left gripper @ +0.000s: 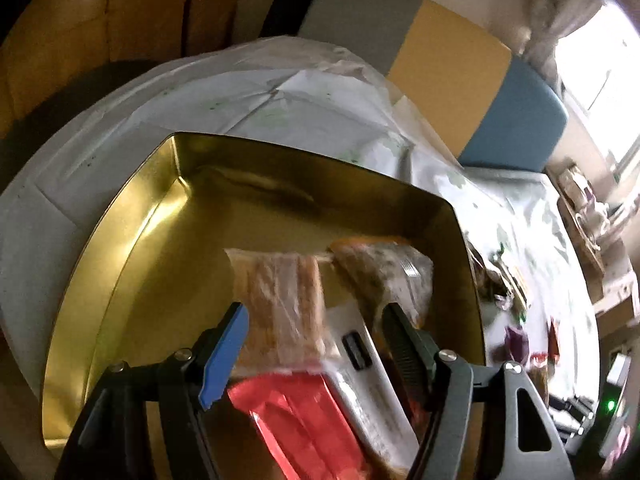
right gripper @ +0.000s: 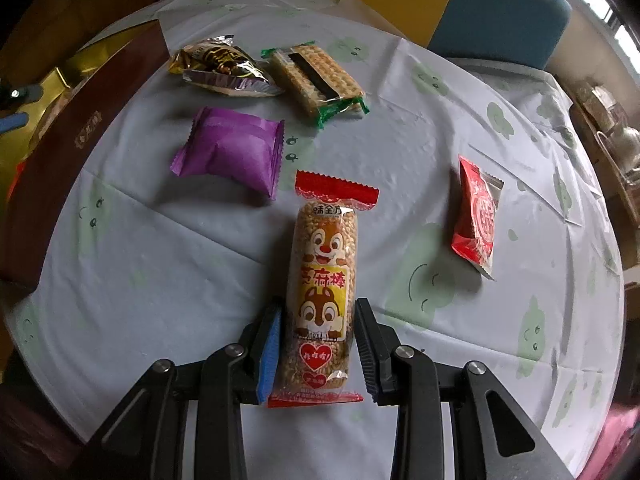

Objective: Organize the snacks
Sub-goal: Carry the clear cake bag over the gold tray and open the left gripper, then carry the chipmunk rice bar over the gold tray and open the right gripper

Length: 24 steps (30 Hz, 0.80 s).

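In the left wrist view my left gripper point(left gripper: 316, 320) is open above a gold tin point(left gripper: 120, 236). Inside the tin lie a clear packet of orange biscuits point(left gripper: 280, 304), a clear packet with dark filling point(left gripper: 384, 272), a red foil packet point(left gripper: 304, 420) and a white packet point(left gripper: 368, 384). In the right wrist view my right gripper point(right gripper: 320, 320) straddles a long sesame stick packet with a chipmunk print point(right gripper: 322, 280) lying on the table; the fingers look close to its sides, with a small gap at the right.
On the pale tablecloth point(right gripper: 160, 272) lie a purple packet point(right gripper: 236, 152), a green-ended cracker packet point(right gripper: 316, 80), a gold and brown foil packet point(right gripper: 220, 66) and a red and white packet point(right gripper: 478, 216). The tin's brown outer wall point(right gripper: 80, 140) stands at the left. Chairs point(right gripper: 500, 8) stand behind.
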Available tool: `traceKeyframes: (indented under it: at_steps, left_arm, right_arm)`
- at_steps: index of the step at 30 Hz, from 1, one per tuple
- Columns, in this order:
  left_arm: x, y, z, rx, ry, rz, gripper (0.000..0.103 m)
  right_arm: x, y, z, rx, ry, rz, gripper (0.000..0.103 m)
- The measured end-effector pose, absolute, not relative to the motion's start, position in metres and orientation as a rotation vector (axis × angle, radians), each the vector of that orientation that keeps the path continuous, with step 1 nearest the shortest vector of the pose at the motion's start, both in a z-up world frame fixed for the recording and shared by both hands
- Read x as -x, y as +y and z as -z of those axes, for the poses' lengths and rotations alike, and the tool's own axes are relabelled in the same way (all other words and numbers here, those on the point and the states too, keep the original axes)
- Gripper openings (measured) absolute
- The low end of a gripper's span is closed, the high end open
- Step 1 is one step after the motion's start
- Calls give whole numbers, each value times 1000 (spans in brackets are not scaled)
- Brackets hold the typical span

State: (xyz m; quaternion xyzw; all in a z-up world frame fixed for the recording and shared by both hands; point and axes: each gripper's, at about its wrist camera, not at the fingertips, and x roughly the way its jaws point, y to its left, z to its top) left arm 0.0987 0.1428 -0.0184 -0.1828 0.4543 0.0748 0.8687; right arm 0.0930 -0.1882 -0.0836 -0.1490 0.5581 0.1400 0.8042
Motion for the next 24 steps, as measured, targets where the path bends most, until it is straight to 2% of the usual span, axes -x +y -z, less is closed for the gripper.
traceKeyframes:
  at_steps: [11,24]
  left_arm:
    - [-59,107,14,264,949,-111,70]
    - [-36,111,14,222,935,-122,70]
  right_arm:
    - [-85,-176,87,355,1176,-287,35]
    - [-76,-171,88,381,1157,-291,32]
